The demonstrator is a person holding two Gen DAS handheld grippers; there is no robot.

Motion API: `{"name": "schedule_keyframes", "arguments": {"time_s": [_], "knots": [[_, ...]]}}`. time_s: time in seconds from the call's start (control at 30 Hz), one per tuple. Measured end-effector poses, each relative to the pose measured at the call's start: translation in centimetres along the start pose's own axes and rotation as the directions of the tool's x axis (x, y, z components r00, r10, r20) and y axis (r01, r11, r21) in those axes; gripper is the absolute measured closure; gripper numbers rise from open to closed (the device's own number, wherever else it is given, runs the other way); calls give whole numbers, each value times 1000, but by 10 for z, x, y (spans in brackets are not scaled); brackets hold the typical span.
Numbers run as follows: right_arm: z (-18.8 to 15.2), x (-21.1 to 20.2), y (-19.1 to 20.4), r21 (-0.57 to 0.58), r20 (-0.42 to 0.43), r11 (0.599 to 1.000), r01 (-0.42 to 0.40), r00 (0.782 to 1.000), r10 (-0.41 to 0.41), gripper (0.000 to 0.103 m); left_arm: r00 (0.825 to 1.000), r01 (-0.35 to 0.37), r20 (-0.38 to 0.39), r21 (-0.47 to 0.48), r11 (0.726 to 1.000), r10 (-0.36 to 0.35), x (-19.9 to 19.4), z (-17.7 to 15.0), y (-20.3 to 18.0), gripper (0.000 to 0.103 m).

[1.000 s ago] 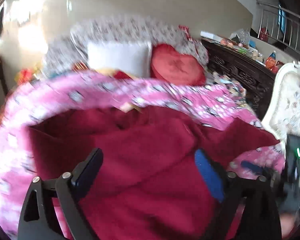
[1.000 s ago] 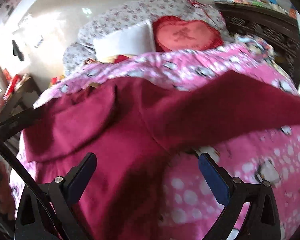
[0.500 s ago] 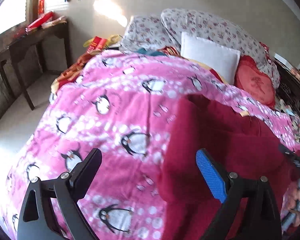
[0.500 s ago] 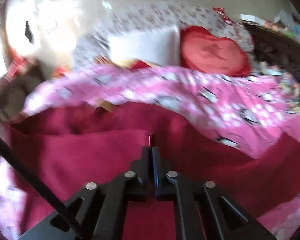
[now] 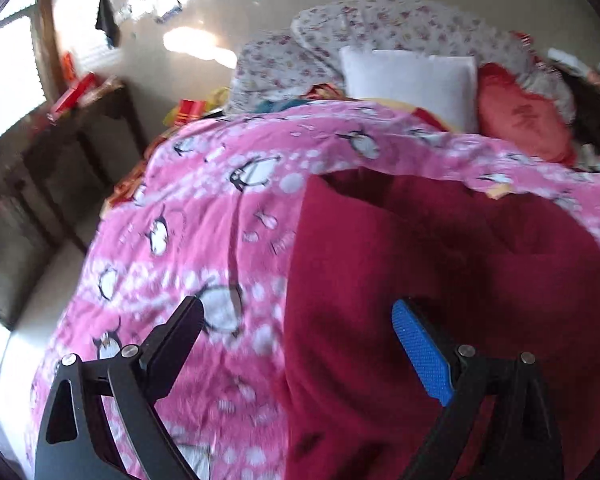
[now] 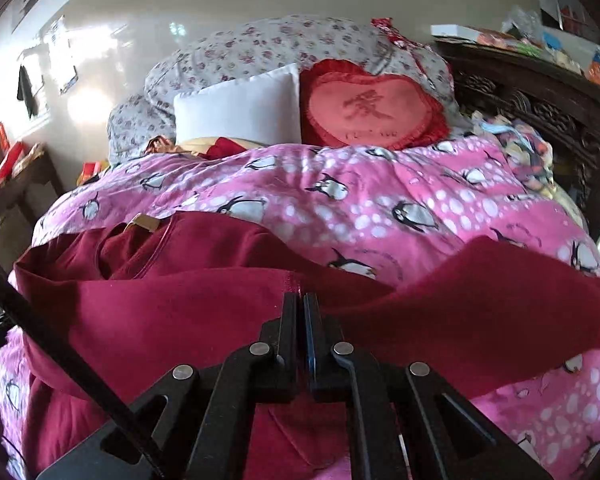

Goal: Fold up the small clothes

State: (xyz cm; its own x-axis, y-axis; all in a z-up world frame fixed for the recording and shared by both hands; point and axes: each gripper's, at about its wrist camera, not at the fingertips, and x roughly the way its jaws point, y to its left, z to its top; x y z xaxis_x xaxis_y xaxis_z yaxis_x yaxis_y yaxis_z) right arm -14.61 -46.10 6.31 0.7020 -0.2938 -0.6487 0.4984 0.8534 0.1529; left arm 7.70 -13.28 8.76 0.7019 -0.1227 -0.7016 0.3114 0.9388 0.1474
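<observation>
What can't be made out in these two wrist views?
- Right wrist: whether the shut right gripper pinches one layer or several of the dark red garment; its own fingers hide the contact.
- Right wrist: garment's near hem, behind the gripper body.
- Left wrist: garment's right part, dark and cut by the frame edge; open left gripper holds nothing.
- Left wrist: items on the side table, blurred.

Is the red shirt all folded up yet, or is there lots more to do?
Not yet. The dark red shirt is spread on the pink penguin blanket, with one part seemingly folded over already. The right gripper is shut on a fabric edge near the middle, mid-fold. The left gripper is open over the shirt's edge, holding nothing. The remaining folds are left.
</observation>
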Motion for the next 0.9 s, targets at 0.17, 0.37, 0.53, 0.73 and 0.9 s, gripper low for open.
{"name": "schedule_keyframes", "arguments": {"time_s": [0.17,0.37,0.53,0.73,0.9], "knots": [[-7,10,1,-33,-47,998,62,997,-64,82,993,-34,-118,-38,999,29,47,11,1,7],[-9,-43,6,-14,55,999,-40,998,40,51,997,17,-76,-68,998,-23,15,-2,19,7],[-30,-24,45,-164,-56,979,-117,992,109,72,995,6,-95,-22,1000,-8,7,-30,15,7],[-45,-17,45,-177,-95,982,-65,994,48,79,986,36,-163,-59,998,-45,25,-39,18,7],[-66,-68,40,-192,-165,958,-215,969,184,39,988,68,-134,-36,997,-72,-17,-54,29,7]]}}
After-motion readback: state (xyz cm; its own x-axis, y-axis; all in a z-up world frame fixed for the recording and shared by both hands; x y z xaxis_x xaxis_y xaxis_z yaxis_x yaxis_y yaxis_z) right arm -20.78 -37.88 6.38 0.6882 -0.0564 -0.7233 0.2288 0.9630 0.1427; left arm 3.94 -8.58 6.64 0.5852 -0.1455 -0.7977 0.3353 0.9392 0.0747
